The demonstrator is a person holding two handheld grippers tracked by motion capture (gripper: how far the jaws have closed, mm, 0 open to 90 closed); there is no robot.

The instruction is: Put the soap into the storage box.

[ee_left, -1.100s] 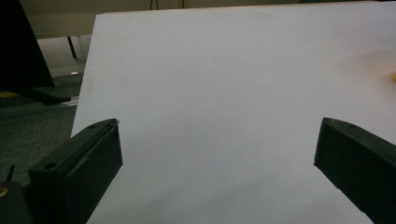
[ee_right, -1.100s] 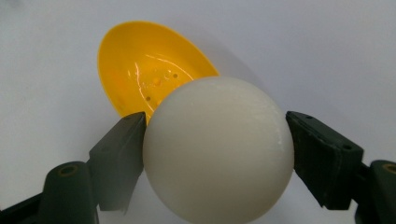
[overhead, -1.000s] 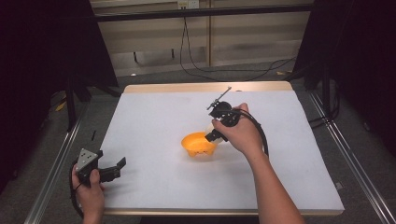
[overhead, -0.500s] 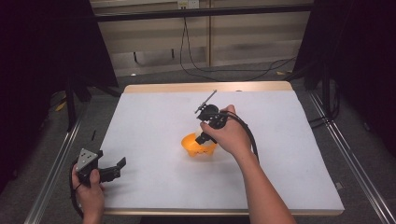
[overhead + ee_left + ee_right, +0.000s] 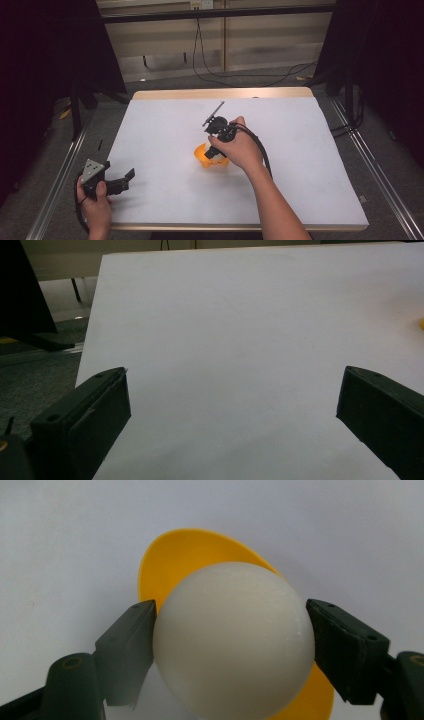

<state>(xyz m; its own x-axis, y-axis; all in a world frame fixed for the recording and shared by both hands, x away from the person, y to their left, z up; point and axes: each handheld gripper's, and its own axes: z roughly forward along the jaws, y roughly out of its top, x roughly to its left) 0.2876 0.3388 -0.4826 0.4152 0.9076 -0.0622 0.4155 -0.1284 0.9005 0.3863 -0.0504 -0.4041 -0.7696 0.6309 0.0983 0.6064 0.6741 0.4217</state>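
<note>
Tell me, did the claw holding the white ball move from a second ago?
Yes. In the high view the right claw slid left across the table, toward its left edge, pinching the white ball above the yellow bowl.

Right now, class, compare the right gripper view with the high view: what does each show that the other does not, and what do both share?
Right gripper view alone: a smooth white ball pressed between the right gripper's two black jaws, above the bowl. High view alone: both forearms, the left gripper held at the table's near left edge, the wooden far edge, floor cables. Both: the shallow orange-yellow plastic bowl on the white table.
</note>
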